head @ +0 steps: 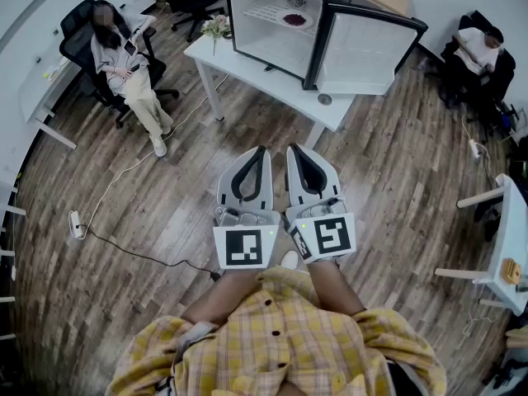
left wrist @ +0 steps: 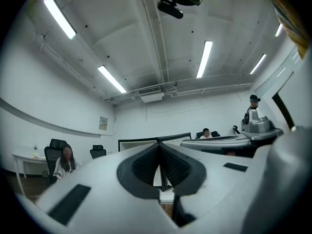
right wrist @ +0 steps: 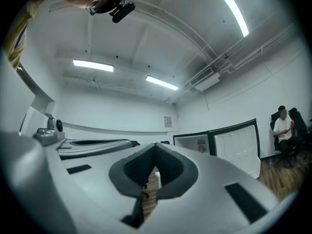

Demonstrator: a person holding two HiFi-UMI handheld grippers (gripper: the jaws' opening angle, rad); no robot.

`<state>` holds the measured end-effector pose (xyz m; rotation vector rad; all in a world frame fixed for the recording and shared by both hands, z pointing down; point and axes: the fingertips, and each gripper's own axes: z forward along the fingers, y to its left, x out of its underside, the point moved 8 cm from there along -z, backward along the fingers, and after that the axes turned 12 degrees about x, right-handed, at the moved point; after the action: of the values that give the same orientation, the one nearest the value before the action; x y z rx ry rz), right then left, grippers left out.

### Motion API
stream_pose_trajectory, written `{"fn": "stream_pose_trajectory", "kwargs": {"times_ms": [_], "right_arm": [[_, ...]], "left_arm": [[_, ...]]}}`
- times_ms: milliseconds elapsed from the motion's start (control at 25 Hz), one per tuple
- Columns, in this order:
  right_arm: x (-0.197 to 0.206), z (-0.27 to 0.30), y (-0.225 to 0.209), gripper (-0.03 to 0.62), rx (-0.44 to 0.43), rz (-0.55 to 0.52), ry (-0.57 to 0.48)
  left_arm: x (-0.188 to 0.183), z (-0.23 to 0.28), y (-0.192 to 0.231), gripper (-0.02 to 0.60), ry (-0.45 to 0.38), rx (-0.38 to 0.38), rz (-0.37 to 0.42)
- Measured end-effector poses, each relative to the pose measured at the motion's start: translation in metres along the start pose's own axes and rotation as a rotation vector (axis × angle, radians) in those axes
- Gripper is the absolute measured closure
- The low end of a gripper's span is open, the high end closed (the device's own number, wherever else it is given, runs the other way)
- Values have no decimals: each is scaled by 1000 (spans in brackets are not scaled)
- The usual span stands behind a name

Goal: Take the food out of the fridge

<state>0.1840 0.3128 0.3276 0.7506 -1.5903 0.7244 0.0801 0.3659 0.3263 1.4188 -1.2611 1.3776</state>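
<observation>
Fridge (head: 272,23): stands on white table (head: 247,66), door (head: 363,52) open; food (head: 294,20), dark, on an inner shelf. Left hand-held gripper (head: 261,152) and right hand-held gripper (head: 294,149): both pressed together, empty, well apart from fridge. Advice: step closer, spread jaws before reaching inside.

Ahead of the fingers (head: 231,180) stands a white table (head: 247,71); a person (head: 124,64) sits far left, another person (head: 478,49) far right

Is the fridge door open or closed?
Open: the door swings out to one side, showing the white inside of the fridge.
</observation>
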Motion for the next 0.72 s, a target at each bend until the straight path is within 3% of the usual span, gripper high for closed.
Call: {"fn": "stream_pose_trajectory", "kwargs": {"times_ms": [520, 720], "right_arm": [[21, 19, 25, 586, 30, 1, 51], [20, 23, 46, 586, 50, -2, 32]], "left_arm": [[17, -9, 39, 574, 5, 33, -26], [13, -18, 55, 575, -34, 101, 39]]}}
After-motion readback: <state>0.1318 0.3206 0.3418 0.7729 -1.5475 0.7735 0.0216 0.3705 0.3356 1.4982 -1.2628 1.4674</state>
